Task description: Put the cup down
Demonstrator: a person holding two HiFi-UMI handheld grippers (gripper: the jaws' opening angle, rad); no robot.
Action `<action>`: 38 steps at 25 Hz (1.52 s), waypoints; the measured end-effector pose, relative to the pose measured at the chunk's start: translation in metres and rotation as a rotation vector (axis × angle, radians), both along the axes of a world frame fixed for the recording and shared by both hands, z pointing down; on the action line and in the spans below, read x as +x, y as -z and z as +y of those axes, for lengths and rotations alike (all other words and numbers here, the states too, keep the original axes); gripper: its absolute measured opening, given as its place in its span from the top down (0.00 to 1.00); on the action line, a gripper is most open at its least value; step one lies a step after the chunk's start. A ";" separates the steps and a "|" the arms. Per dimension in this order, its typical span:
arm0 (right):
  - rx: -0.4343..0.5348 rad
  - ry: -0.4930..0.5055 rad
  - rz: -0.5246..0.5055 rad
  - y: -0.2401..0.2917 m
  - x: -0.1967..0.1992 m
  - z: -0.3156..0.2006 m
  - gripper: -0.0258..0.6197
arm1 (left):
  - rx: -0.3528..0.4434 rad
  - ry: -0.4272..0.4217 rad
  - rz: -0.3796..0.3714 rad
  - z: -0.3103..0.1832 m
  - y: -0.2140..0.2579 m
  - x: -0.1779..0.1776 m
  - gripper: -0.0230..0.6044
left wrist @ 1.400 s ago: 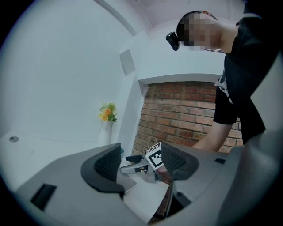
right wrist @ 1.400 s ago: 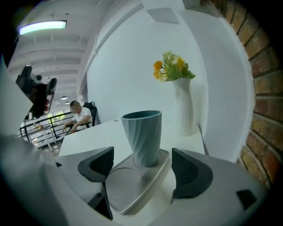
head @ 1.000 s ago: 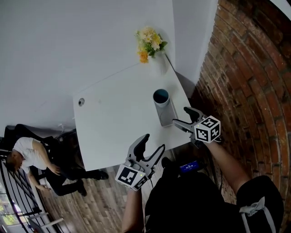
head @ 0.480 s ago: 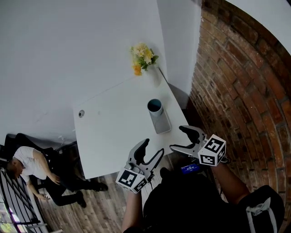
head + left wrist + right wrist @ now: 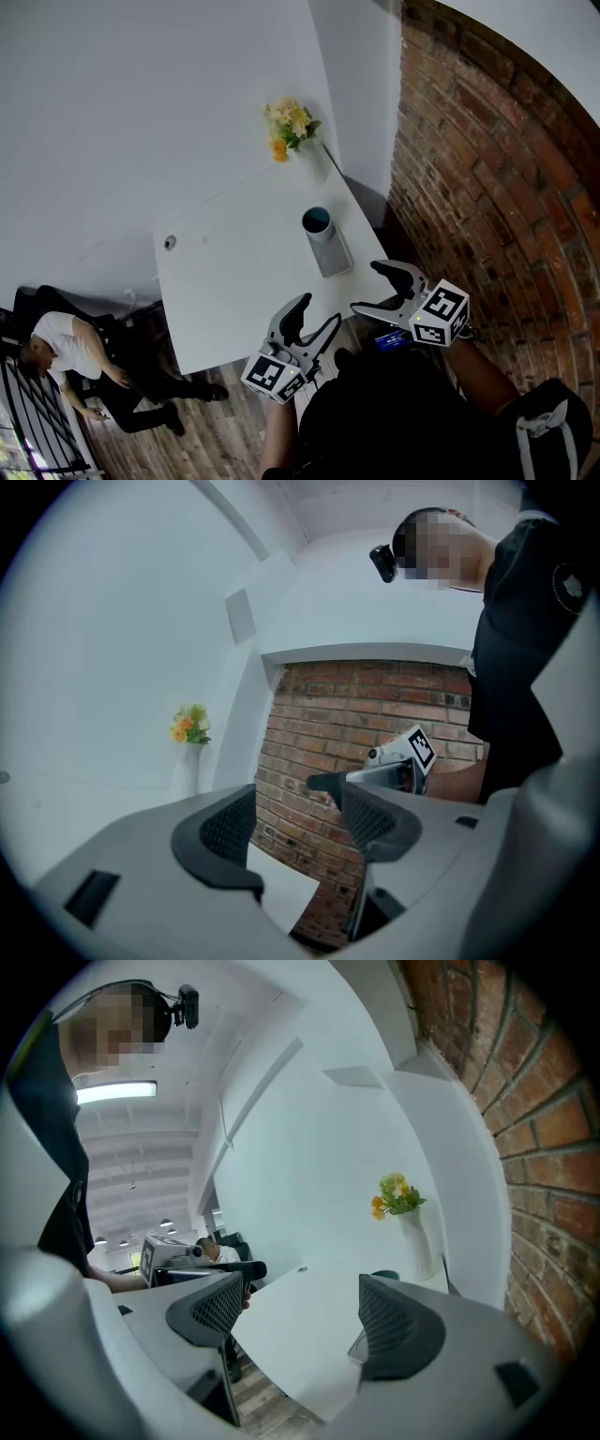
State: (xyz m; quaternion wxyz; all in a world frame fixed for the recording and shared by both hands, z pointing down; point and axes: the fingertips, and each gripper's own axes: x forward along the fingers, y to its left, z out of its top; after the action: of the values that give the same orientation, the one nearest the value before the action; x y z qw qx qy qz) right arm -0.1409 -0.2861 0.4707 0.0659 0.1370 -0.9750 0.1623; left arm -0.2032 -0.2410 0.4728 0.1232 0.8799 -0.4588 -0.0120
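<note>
Standing upright near the right edge of the white square table (image 5: 234, 272), the tall grey cup with teal rim (image 5: 325, 246) looks delivered, so the left gripper (image 5: 317, 312) and right gripper (image 5: 367, 286) hang clear, jaws apart and empty.

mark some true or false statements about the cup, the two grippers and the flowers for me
1. The cup stands on the table, free of both grippers. True.
2. The right gripper is shut on the cup. False: its jaws are apart and hold nothing, near the table's edge.
3. The left gripper has its jaws apart and holds nothing. True.
4. The flowers lie flat in the middle of the table. False: they stand in a vase at its far corner.
5. A brick wall runs along the right of the table. True.
</note>
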 end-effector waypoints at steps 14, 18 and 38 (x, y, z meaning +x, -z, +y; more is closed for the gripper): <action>-0.016 -0.019 0.014 -0.010 -0.014 -0.012 0.34 | 0.029 -0.011 -0.018 -0.005 0.012 0.003 0.50; -0.007 -0.025 0.026 -0.013 -0.014 -0.014 0.34 | 0.028 -0.004 -0.018 -0.005 0.011 0.002 0.50; 0.000 -0.039 0.039 -0.013 -0.014 -0.019 0.34 | 0.031 -0.001 -0.018 -0.010 0.013 0.002 0.50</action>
State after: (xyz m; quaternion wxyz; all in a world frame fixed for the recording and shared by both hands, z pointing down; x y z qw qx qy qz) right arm -0.1547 -0.3050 0.4841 0.0815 0.1591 -0.9706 0.1610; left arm -0.2016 -0.2508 0.4598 0.1055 0.8820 -0.4591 -0.0113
